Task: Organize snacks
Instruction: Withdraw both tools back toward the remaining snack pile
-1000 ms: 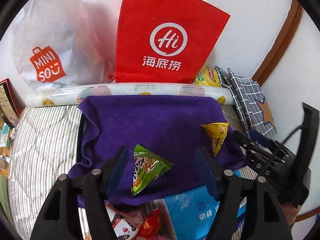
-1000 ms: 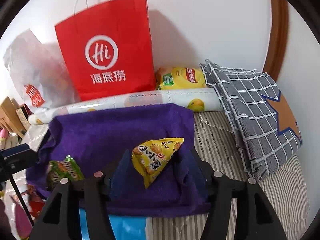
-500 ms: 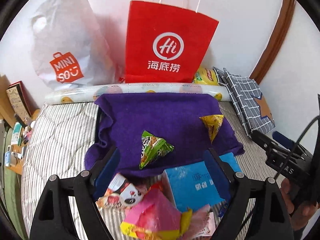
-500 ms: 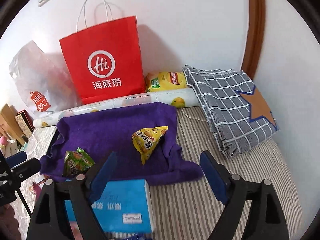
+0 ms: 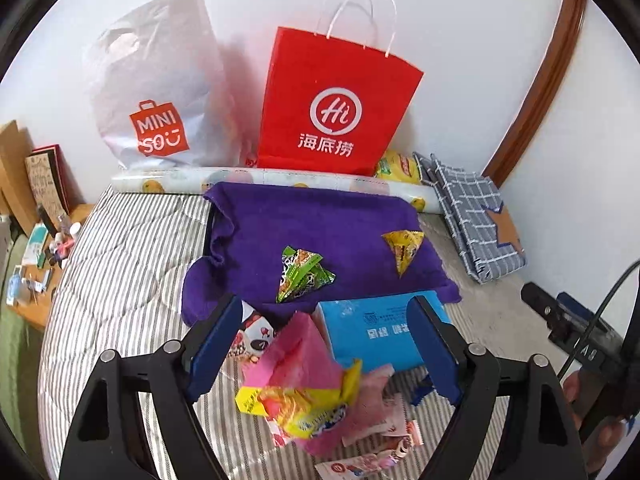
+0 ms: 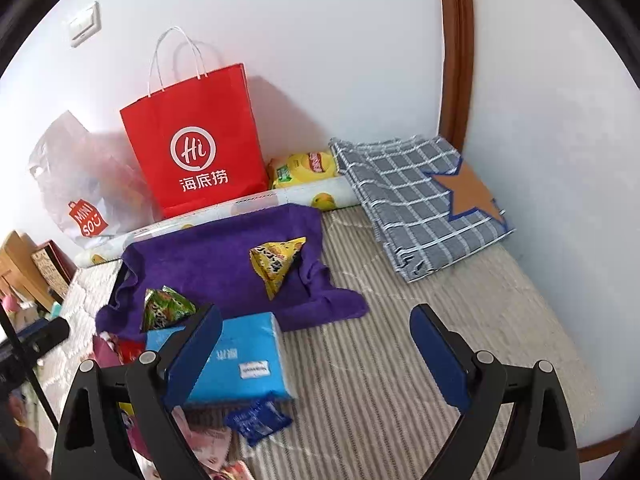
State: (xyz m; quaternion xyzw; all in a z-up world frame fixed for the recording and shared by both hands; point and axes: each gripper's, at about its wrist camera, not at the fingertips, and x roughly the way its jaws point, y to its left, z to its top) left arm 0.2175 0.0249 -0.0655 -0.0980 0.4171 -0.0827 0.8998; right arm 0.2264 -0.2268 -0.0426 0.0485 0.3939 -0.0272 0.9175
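A purple towel lies on the striped bed; it also shows in the right wrist view. On it lie a green triangular snack and a yellow triangular snack. In front of the towel a blue tissue pack sits beside a heap of loose snacks with a pink and yellow packet on top. My left gripper is open and empty above that heap. My right gripper is open and empty over the bed, right of the blue pack.
A red paper bag, a white MINISO bag and a printed roll line the wall. A yellow chips bag and a folded checked cloth lie at the back right. A small blue sachet lies nearby.
Both grippers have pulled back and up from the purple towel, open all along. The green and yellow snacks stay on the towel, and the blue pack and snack heap have come into view.
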